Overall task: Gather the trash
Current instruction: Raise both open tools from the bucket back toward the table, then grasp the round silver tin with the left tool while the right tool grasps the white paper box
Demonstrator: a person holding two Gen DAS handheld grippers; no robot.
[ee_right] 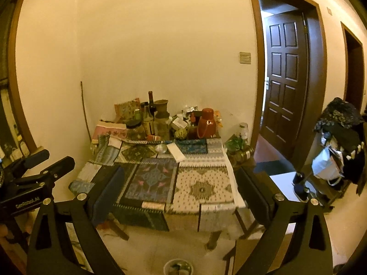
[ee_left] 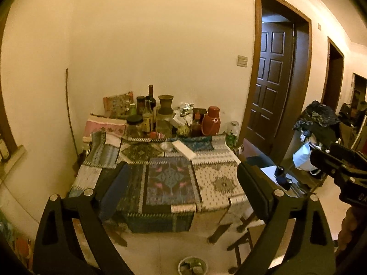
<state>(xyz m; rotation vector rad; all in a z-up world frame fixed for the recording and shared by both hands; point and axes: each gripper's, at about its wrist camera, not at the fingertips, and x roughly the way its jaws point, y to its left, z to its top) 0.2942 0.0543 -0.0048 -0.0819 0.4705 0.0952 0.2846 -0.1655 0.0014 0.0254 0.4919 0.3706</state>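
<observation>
With both fingers spread wide and nothing between them, left hand-held gripper (ee_left: 181, 183) and right hand-held gripper (ee_right: 181, 183) each frame the patchwork-covered surface (ee_right: 201, 188) mid-frame. 1 white bowl of trash (ee_right: 178, 268) sits on the floor at bottom centre. 1 white flat packet (ee_right: 175, 151) lies mid-surface; 1 red flask (ee_right: 206, 122) and several bottles crowd the far edge.

Lived-in home, dining corner off a hallway. Small table (ee_right: 201, 190) under patchwork cloths, back edge crowded with bottles (ee_right: 150, 114), jars, a red thermos (ee_right: 207, 123). Cream walls, dark panelled wooden door (ee_right: 286, 73), light switch (ee_right: 245, 57). Clothes heaped on a rack (ee_right: 339, 123) at right. Tiled floor, small bowl (ee_right: 179, 268) on it.
</observation>
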